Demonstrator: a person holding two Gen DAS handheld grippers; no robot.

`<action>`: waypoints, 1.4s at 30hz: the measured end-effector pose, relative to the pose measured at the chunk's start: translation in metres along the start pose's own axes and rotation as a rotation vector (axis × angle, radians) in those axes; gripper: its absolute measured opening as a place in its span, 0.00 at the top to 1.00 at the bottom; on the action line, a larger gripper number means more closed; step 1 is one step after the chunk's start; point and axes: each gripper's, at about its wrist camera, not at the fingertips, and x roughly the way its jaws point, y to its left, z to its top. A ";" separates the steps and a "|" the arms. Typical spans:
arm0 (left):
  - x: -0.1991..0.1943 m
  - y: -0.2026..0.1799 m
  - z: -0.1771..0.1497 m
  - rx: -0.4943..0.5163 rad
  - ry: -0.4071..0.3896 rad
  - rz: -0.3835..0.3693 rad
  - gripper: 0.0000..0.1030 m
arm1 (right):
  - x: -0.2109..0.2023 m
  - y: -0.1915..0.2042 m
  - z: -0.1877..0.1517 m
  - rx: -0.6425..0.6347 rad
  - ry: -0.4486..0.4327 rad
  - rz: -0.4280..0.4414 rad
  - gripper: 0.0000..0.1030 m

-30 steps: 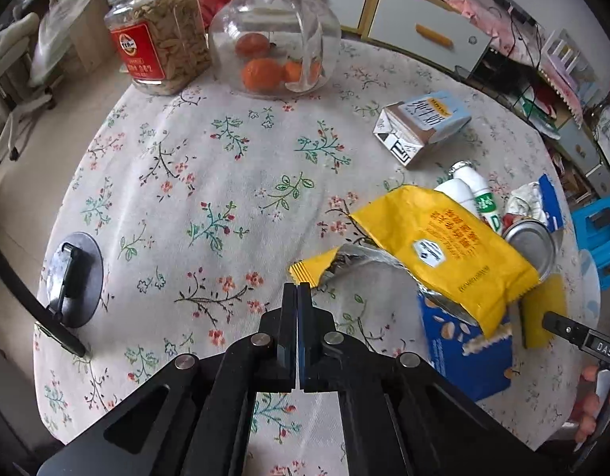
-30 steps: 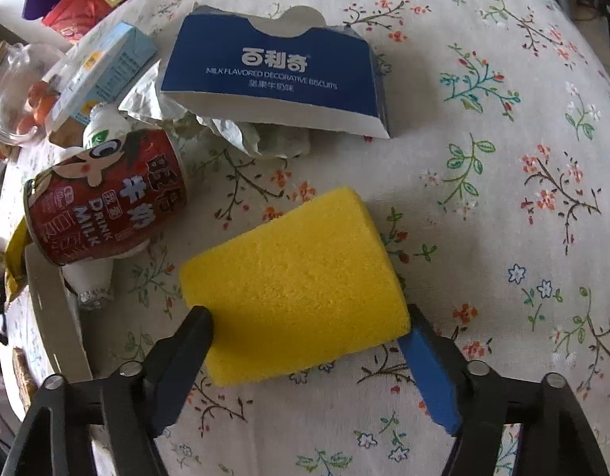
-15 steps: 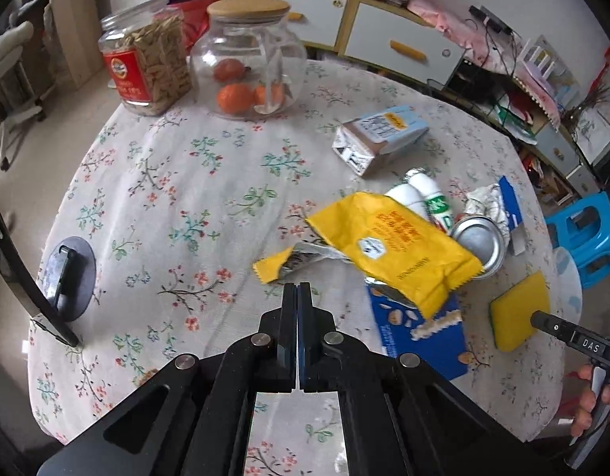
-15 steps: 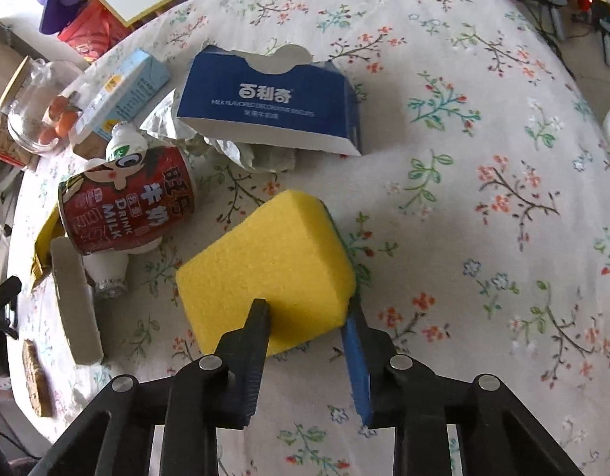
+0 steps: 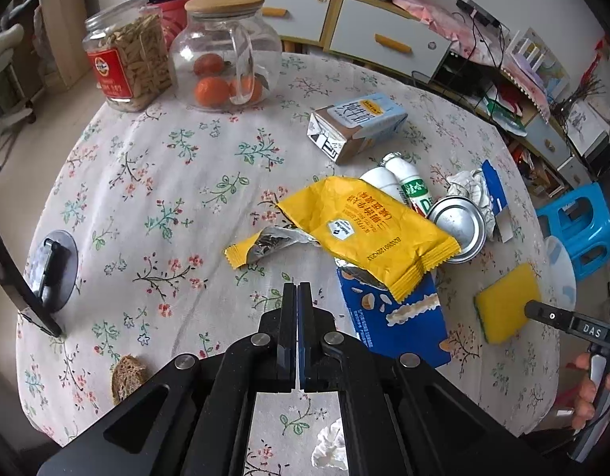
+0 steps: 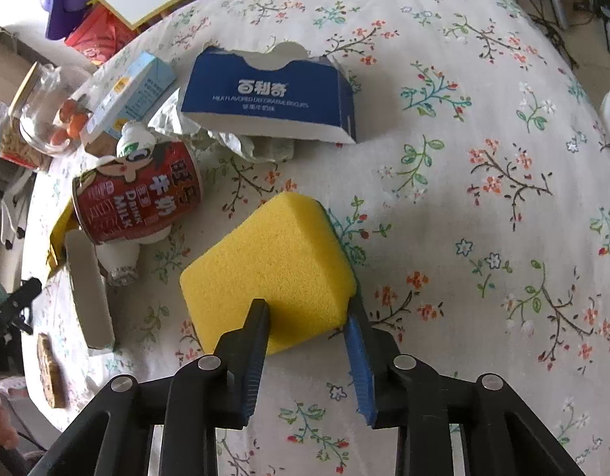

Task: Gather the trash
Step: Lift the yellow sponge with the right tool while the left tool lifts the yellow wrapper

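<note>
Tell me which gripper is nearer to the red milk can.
Right. The right gripper is clamped on the yellow sponge, just beside the red milk can. The left gripper, shut and empty, hangs back beyond the yellow wrapper from it.

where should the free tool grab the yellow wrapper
Take the torn flap at its near-left end, coming from the left tool's side. It sticks out thin over bare cloth, while the wrapper's body lies across the blue box and against the can.
</note>
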 end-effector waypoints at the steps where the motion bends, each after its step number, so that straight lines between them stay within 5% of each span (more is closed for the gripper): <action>1: 0.000 -0.001 0.000 0.006 0.004 -0.004 0.99 | 0.000 -0.002 0.000 0.007 0.002 -0.004 0.63; 5: 0.003 0.000 -0.001 0.006 0.029 -0.007 0.95 | 0.007 -0.004 0.002 0.033 0.031 -0.004 0.49; 6: 0.003 0.001 -0.001 0.003 0.032 -0.010 0.87 | 0.007 -0.004 0.002 0.031 0.029 -0.005 0.48; 9: 0.000 0.003 -0.002 -0.015 0.018 -0.013 0.37 | 0.012 0.002 0.004 0.012 0.024 -0.016 0.38; 10: -0.002 0.004 -0.002 -0.022 0.007 -0.014 0.30 | 0.014 0.004 0.005 0.009 0.023 -0.022 0.36; 20: 0.005 0.008 0.001 -0.054 0.037 -0.051 0.29 | 0.035 0.008 0.011 -0.002 0.021 -0.047 0.35; 27: 0.011 0.024 0.015 -0.114 0.012 -0.026 0.30 | 0.031 0.020 0.006 -0.084 -0.007 -0.089 0.56; 33: 0.028 0.030 0.029 -0.124 0.002 0.004 0.30 | 0.023 0.007 0.009 -0.036 -0.007 -0.047 0.75; 42: 0.032 0.018 0.046 -0.177 0.032 -0.128 0.30 | 0.008 0.015 0.011 -0.046 -0.028 0.014 0.79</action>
